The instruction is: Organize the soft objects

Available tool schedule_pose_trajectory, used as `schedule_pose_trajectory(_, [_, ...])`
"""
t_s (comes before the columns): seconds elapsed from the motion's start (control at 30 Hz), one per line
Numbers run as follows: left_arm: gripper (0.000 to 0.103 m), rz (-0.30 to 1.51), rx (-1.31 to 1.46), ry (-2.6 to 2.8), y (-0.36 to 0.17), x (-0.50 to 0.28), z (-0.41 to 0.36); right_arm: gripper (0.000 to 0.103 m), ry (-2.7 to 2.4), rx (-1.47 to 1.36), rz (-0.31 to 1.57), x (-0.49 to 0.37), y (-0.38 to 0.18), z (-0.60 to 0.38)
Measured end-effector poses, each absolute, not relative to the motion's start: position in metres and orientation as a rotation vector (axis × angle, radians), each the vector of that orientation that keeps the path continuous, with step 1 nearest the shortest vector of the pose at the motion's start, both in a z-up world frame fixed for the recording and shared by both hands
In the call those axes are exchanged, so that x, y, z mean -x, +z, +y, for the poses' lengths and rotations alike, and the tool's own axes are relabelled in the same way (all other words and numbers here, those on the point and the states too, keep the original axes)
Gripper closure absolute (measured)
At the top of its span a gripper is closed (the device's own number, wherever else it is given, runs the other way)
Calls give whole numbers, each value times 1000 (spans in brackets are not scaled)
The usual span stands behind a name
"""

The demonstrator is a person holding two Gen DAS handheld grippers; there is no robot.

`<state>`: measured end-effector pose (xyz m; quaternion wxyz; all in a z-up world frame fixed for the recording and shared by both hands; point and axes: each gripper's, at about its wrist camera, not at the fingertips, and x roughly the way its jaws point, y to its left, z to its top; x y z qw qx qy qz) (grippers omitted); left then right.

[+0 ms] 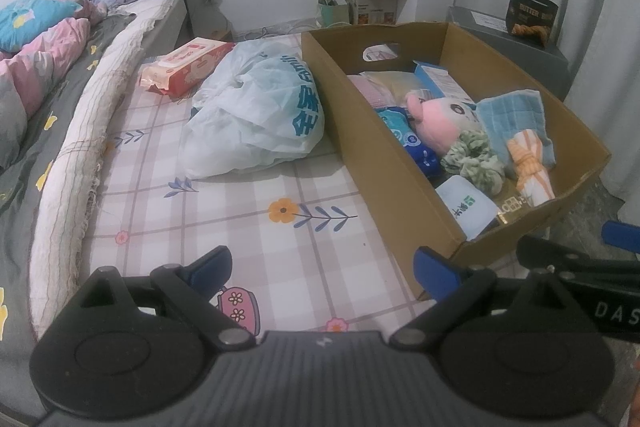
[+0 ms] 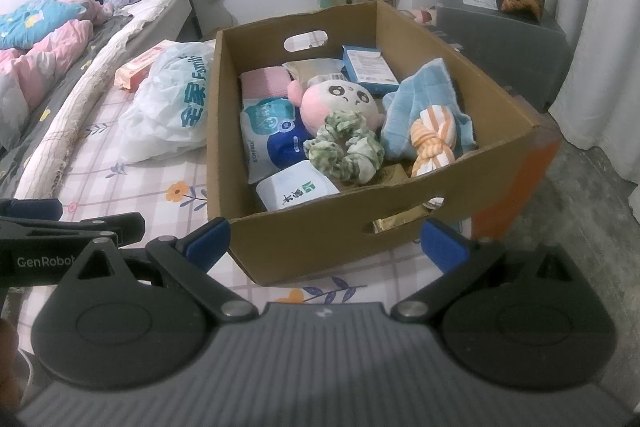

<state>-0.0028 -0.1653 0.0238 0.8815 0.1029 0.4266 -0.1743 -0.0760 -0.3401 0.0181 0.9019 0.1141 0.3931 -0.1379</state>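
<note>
Broadly, by label:
Setting: a cardboard box sat on a bed with a checked floral sheet; a white plastic bag lay just beside the box's left wall, at about 10 o'clock from the right gripper.
Open room: bare sheet spread between the left gripper and the bag; in the right wrist view the box's right corner reached the bed edge, with grey floor beyond at 3 o'clock.
Box edges: the near wall, with a handle slot, stood just ahead of the right gripper; its top was open.
Box contents: a pink plush toy in the middle, face up toward 12 o'clock; a green scrunchie touching its near side; a blue towel at 2 o'clock; a knotted orange striped cloth on the towel, long axis running from 1 to 7 o'clock; tissue packs against the left wall.
Left fingers: spread wide, holding nothing; the box's near corner was at 2 o'clock, just beyond the right fingertip.
Right fingers: spread wide, holding nothing; the soft things lay past the near wall, apart from both tips.
Grippers: side by side, each showing in the other's view.
</note>
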Motion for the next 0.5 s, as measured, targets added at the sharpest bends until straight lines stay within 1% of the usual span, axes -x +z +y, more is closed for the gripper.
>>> schedule_pose_trajectory(0.5, [5, 894, -213, -360, 24, 2, -165, 1, -284, -238, 816, 75, 18, -340])
